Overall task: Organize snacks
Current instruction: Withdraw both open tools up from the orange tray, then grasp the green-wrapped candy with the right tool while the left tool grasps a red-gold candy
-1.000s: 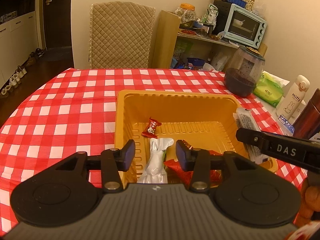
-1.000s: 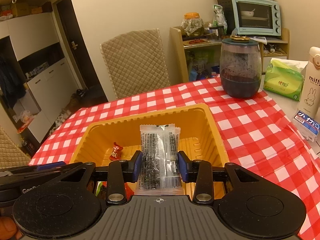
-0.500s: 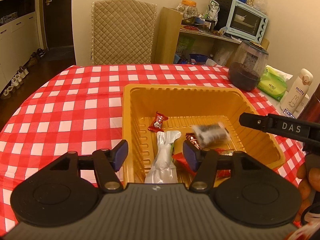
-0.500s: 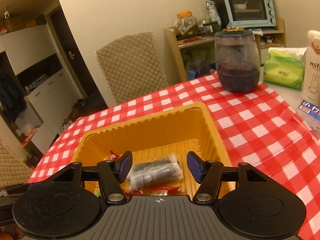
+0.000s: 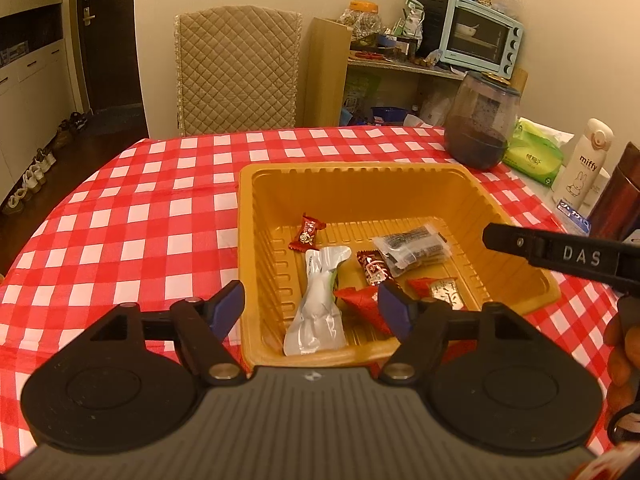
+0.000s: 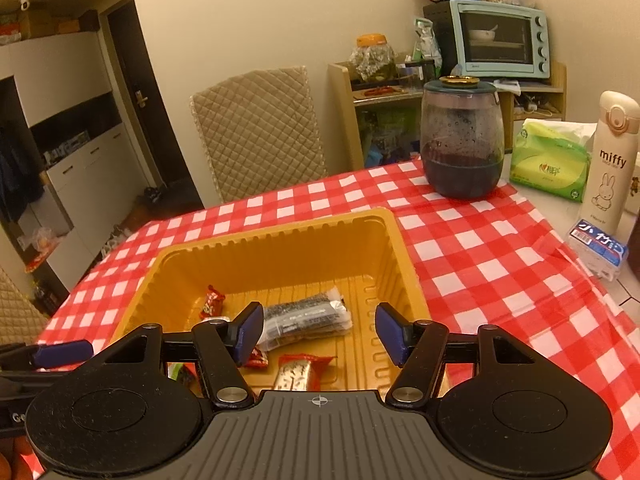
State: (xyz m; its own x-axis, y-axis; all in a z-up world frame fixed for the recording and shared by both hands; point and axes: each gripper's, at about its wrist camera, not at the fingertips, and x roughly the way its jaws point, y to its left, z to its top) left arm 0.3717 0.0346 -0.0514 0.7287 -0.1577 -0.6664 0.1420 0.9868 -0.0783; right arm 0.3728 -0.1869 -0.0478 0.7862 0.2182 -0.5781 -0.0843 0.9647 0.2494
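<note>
Orange ribbed plastic tray sitting on a red-and-white checked tablecloth, holding every snack in sight. Left gripper hovering at the tray's near rim, blue-padded jaws opening and pressing on nothing; directly between them, lower down on the tray floor, a crinkled white pouch lying lengthwise, with a red triangular packet just right of it. Right gripper poised over the tray's near right part, fingers apart and empty, a clear flat packet of dark contents lying crosswise on the floor beyond and below the gap, nearer the left pad. Further in, left: a small red twist-wrapped candy. Beside the clear packet, a dark red candy bar wrapper; nearer, a red packet with a pale label. Beyond the tray on the right, a rounded glass jar of dark liquid, a green tissue pack, a white "miffy" flask. Behind, a quilted beige chair back and a pale blue toaster oven.
</note>
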